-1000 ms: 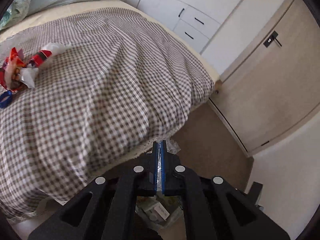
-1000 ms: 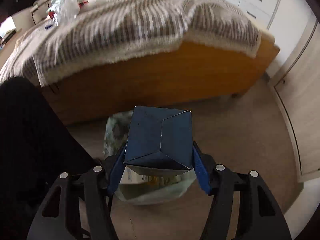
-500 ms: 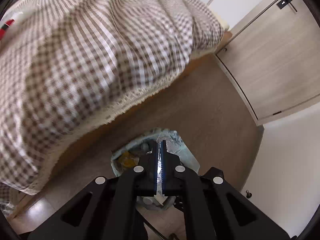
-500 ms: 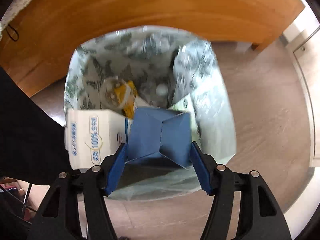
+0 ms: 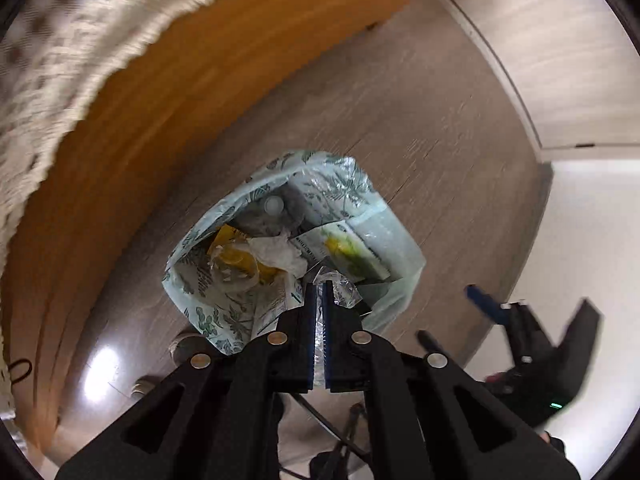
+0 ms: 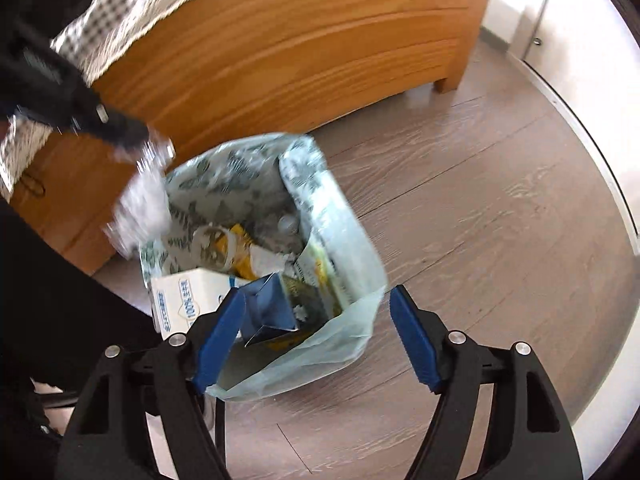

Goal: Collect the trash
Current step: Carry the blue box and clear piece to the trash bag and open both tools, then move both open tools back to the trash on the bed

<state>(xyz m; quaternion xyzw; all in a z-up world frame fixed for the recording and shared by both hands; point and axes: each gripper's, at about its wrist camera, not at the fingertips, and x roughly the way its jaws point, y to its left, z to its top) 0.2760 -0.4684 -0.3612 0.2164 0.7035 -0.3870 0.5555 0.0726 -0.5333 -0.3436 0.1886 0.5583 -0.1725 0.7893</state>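
A pale green leaf-print trash bag [image 5: 394,236] [image 6: 352,240] stands open on the floor, holding several wrappers and cartons. My left gripper [image 5: 319,288] hangs just above its near rim, shut on a crumpled clear plastic wrapper [image 5: 342,294]. In the right wrist view that wrapper [image 6: 140,208] is a blur at the bag's left rim, under the left gripper [image 6: 150,142]. My right gripper [image 6: 318,300] is over the bag with its jaws opening. A white milk carton [image 6: 188,300] with a blue base lies in the bag's mouth against the left finger; the right finger stands clear of it.
The wooden bed frame [image 6: 280,60] [image 5: 132,128] rises just behind the bag, with a checked bedspread [image 6: 120,12] hanging over it. Grey wood floor [image 6: 480,200] lies to the right, up to a wardrobe door [image 5: 540,60]. A person's dark clothing [image 6: 52,300] fills the left.
Both grippers have sunk and tipped down from the bed to the bag. The right jaws have widened and the carton has slipped from them into the bag. The left still pinches the wrapper.
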